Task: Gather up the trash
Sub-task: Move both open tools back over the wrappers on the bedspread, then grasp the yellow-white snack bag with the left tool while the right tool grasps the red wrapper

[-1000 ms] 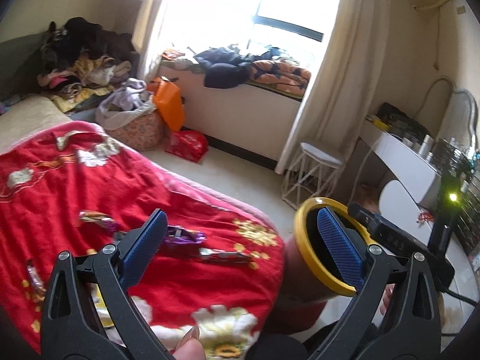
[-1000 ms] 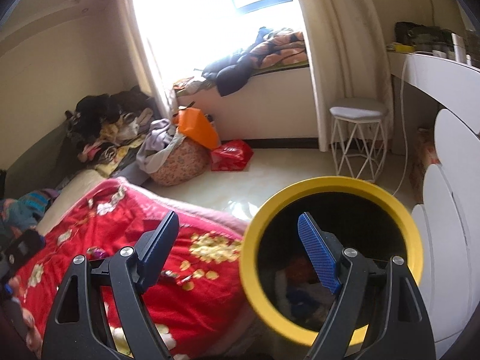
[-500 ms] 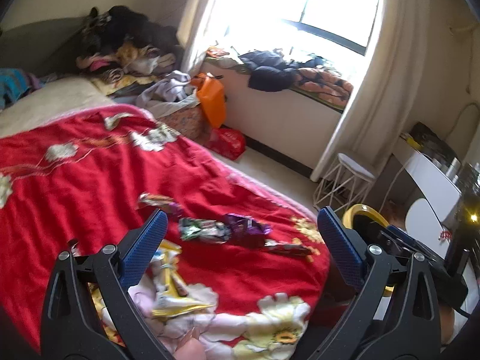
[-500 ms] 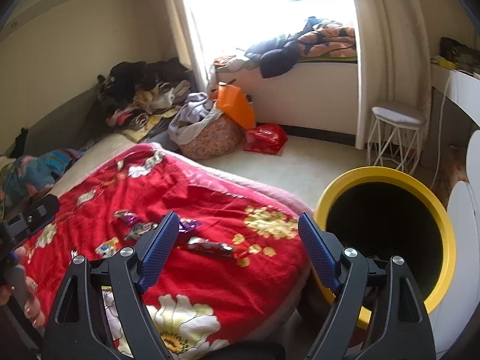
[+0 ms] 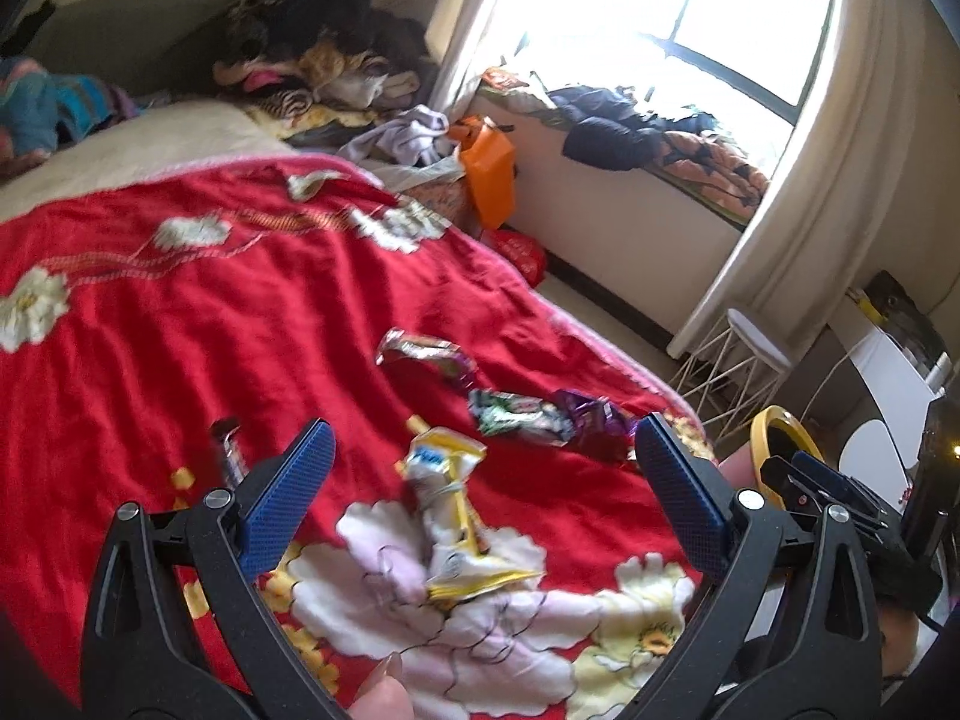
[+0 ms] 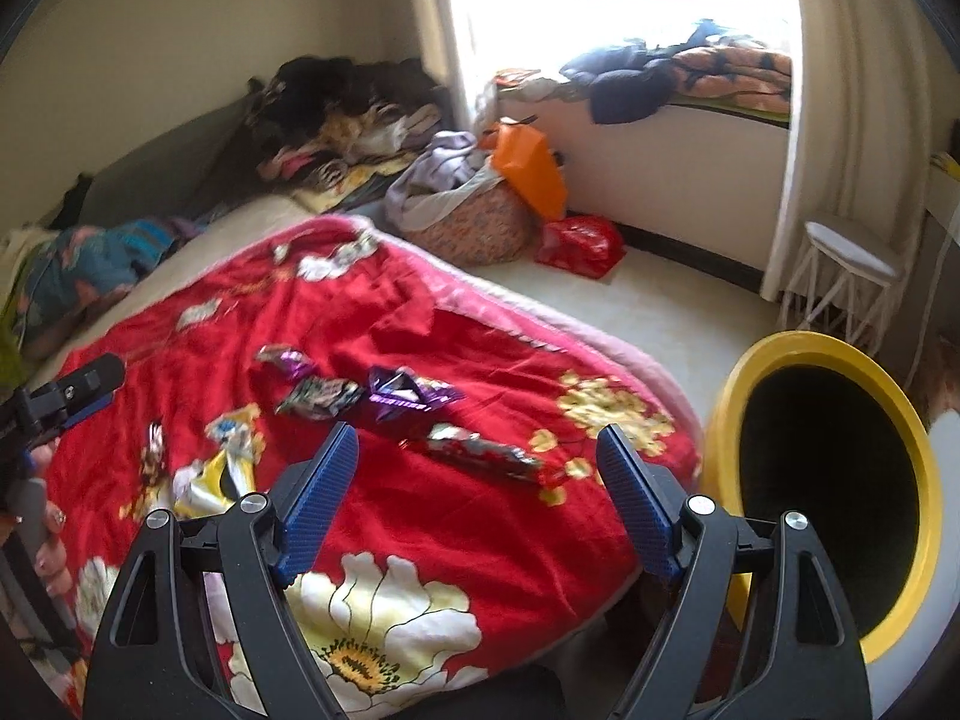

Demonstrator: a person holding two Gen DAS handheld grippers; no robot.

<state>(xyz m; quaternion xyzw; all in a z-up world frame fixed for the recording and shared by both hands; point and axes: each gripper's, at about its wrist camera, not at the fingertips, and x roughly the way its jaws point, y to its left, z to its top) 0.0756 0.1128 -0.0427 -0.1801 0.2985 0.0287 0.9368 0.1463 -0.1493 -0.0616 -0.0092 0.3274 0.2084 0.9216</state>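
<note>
Both grippers hang over a bed with a red blanket [image 5: 252, 312], each with its jaws spread wide and nothing between the blue pads.

Just ahead of the left gripper [image 5: 480, 480], between its pads and a little beyond them, lies a crumpled yellow wrapper [image 5: 447, 504] on a pale flower of the blanket. Farther ahead and to its right lie a green wrapper [image 5: 519, 417] and a purple wrapper [image 5: 594, 417], touching each other. Beyond those lies a silver wrapper [image 5: 420, 354]. A small dark wrapper [image 5: 228, 450] lies just past the left pad.

Ahead of the right gripper [image 6: 477, 483], between its pads, a long dark wrapper [image 6: 480, 450] lies on the blanket. The purple wrapper [image 6: 408, 393] lies beyond it, the green wrapper [image 6: 318, 399] to the left of that.

A yellow-rimmed bin [image 6: 834, 480] stands on the floor just beside the bed corner, right of the right gripper's right pad, its dark mouth open. In the left view its rim [image 5: 780, 432] shows behind the right pad.
</note>
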